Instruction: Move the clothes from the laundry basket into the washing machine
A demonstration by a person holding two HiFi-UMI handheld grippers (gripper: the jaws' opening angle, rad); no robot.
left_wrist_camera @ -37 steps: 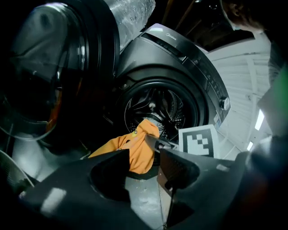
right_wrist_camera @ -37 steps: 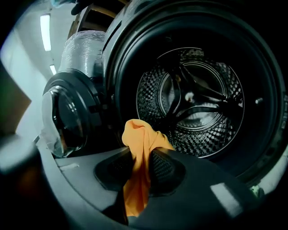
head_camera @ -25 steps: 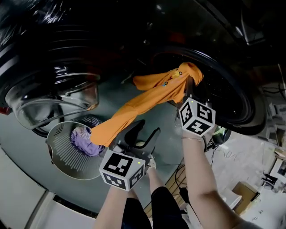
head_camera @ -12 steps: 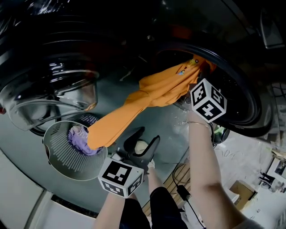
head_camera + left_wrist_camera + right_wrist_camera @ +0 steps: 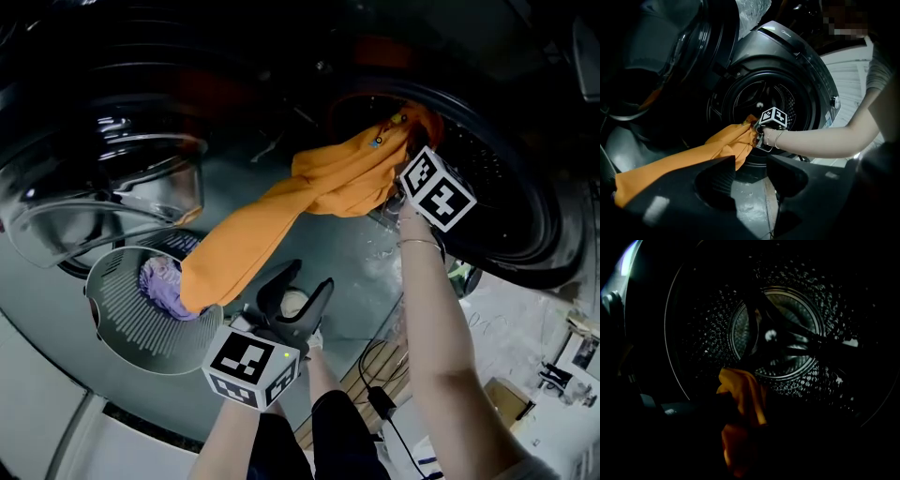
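Right gripper (image 5: 401, 167) is clamped on the top end of the orange garment (image 5: 300, 202), right at the lip of the washing machine (image 5: 801, 56) opening. Its own view shows orange cloth between the jaws and the drum (image 5: 787, 341) dead ahead, with open room beyond. The garment's tail slopes down to the laundry basket (image 5: 127, 328) and crosses its near rim beside a purple cloth (image 5: 161, 286) lying inside. Left gripper (image 5: 307, 277) hangs low between basket and machine, jaws apart, nothing in them. The door (image 5: 112, 202) is swung wide to the left, clear of the opening.
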